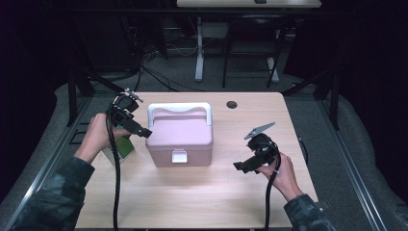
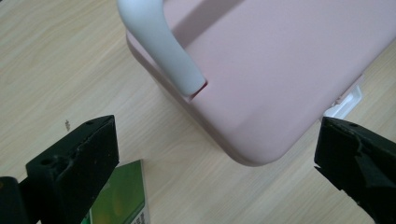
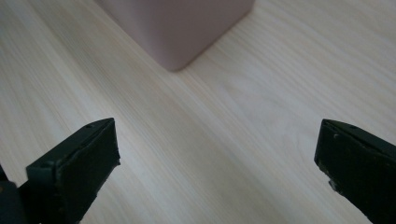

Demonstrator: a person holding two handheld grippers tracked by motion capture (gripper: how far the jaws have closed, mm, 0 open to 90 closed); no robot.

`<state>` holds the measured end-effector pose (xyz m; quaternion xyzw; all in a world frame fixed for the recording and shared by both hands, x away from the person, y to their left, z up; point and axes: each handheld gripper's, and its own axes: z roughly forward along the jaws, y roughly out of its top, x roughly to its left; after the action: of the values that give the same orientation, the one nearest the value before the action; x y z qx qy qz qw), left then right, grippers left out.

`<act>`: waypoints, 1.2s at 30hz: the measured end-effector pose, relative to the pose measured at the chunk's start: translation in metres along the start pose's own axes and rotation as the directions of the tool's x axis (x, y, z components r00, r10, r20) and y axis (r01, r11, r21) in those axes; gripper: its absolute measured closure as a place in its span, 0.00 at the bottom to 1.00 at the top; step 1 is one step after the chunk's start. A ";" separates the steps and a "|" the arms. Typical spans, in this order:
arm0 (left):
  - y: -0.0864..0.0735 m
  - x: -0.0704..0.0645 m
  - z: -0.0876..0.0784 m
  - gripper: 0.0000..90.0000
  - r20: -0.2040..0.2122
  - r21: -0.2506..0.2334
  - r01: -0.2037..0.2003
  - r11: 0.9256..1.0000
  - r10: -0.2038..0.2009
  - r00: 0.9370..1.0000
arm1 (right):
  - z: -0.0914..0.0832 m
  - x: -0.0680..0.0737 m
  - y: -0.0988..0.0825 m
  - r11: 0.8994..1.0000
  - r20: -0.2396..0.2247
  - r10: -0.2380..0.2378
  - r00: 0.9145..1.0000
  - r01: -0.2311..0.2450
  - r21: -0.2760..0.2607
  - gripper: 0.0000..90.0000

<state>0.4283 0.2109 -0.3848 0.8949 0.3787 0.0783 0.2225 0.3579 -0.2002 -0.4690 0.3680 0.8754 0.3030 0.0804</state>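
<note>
You have on table (image 1: 202,202): one pink box (image 1: 180,137), with one white handle (image 1: 179,108) and one white latch (image 1: 179,156). One green-white packet (image 1: 123,148) beside it. You hold two grippers: one left gripper (image 1: 142,132), one right gripper (image 1: 241,166), two black jaws each.

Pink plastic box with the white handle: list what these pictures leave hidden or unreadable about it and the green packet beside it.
- Pink plastic box: lid shut in the high view, so its contents are hidden.
- White front latch: too small in the high view to tell if fastened; cut off by the box's edge in the left gripper view.
- Green packet: print blurred, partly behind the left gripper's jaw.
</note>
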 end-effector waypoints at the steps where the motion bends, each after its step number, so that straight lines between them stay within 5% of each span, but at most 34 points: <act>1: 0.000 0.000 0.000 0.00 0.000 0.000 0.000 1.000 0.000 1.000 | 0.000 0.000 0.000 1.000 0.000 0.000 1.000 0.000 0.000 0.00; 11: 0.008 0.001 0.013 0.00 0.015 -0.023 0.023 0.999 -0.022 1.000 | -0.007 0.001 0.052 0.997 -0.044 -0.037 0.998 0.035 -0.063 0.00; 24: 0.019 0.009 0.033 0.14 0.023 -0.040 0.056 0.998 -0.055 0.998 | 0.014 0.001 0.094 0.996 -0.057 -0.042 0.997 0.037 -0.077 0.04; 29: 0.019 0.014 0.038 0.17 0.030 -0.055 0.084 0.995 -0.082 0.996 | 0.024 -0.001 0.105 0.995 -0.066 -0.027 0.997 0.020 -0.096 0.15; 33: 0.020 0.017 0.042 0.27 0.025 -0.059 0.097 0.994 -0.095 0.995 | 0.032 -0.009 0.112 0.991 -0.110 0.033 0.993 -0.048 -0.129 0.30; 36: 0.020 0.019 0.042 0.30 0.032 -0.073 0.103 0.992 -0.101 0.994 | 0.036 -0.013 0.118 0.986 -0.096 0.063 0.993 -0.076 -0.145 0.43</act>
<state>0.4675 0.1983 -0.4134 0.8666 0.4175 0.0683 0.2647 0.4502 -0.1279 -0.4298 0.3770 0.8398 0.3865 0.0568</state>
